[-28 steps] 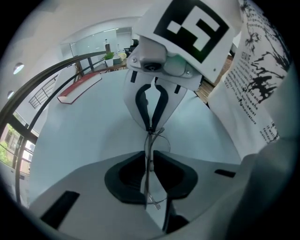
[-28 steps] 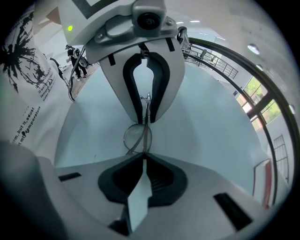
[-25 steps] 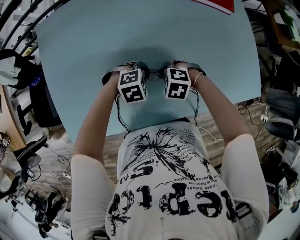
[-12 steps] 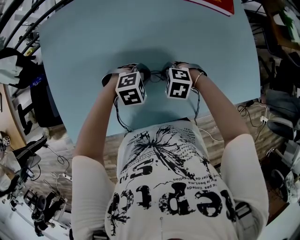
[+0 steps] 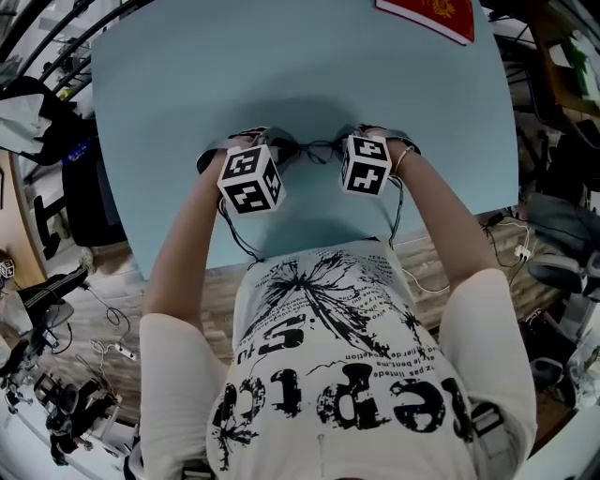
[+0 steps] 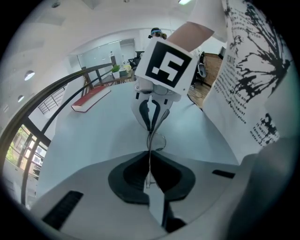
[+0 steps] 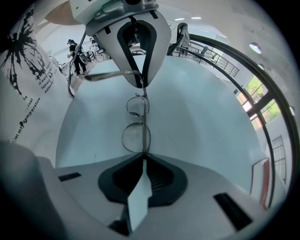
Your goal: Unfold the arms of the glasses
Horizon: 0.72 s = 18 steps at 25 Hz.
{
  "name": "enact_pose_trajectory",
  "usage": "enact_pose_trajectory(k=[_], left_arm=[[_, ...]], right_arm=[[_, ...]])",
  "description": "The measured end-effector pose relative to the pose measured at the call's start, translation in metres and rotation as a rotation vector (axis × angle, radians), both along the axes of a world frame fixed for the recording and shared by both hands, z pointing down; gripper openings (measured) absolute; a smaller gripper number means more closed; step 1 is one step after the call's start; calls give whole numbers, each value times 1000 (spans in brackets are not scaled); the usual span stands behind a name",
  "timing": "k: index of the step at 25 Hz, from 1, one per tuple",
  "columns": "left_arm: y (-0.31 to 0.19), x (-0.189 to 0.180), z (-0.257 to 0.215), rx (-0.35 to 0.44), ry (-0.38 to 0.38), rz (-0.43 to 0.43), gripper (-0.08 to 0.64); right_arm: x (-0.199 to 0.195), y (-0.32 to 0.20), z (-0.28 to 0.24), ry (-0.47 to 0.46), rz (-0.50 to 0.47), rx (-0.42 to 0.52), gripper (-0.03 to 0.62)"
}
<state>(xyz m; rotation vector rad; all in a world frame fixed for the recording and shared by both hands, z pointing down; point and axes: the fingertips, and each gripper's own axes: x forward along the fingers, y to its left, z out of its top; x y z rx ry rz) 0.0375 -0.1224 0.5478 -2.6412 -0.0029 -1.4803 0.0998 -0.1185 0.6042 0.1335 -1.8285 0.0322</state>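
Thin wire-rimmed glasses (image 5: 314, 148) hang just above the pale blue table (image 5: 281, 75), stretched between my two grippers. My left gripper (image 5: 270, 148) is shut on a thin wire part at one end, probably a temple arm (image 6: 149, 161). A round lens (image 6: 160, 140) shows just beyond its jaws. My right gripper (image 5: 349, 147) is shut on the other end of the frame (image 7: 143, 149). From there both round lenses (image 7: 136, 138) line up toward the left gripper (image 7: 140, 51), and a temple arm (image 7: 108, 74) sticks out sideways beside it. Both grippers point steeply down.
A red book (image 5: 427, 17) lies at the table's far right corner, well away from the grippers. The person's arms and printed white shirt (image 5: 337, 375) fill the near side. Cables, stands and chairs crowd the floor around the table.
The left gripper has lifted and drawn off to the left, widening the gap between the two marker cubes. The glasses' wire now shows between them. The right gripper has stayed put.
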Motion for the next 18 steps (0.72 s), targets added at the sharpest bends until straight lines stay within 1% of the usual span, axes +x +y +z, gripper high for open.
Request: enact_pose_trajectory(k=[4,8,10,13,18], left_arm=[[2,-7,-8,-23,36,-62,25],[10,-15,-13,-42,62,-77,25],[10,-15,-17,-34,100,-100,26],[11,-20,-22,-29,181,-152,26],[19,-31,-14,-22,224,-198,26]], right_arm=[[4,0,0,18,-20,2,35],[5,4,0,35,-22,-1,35],[9,2,1,50,-36,7,35],[16,1,3,71,-45,14,35],[20,-2,0,80,-37,21,35]])
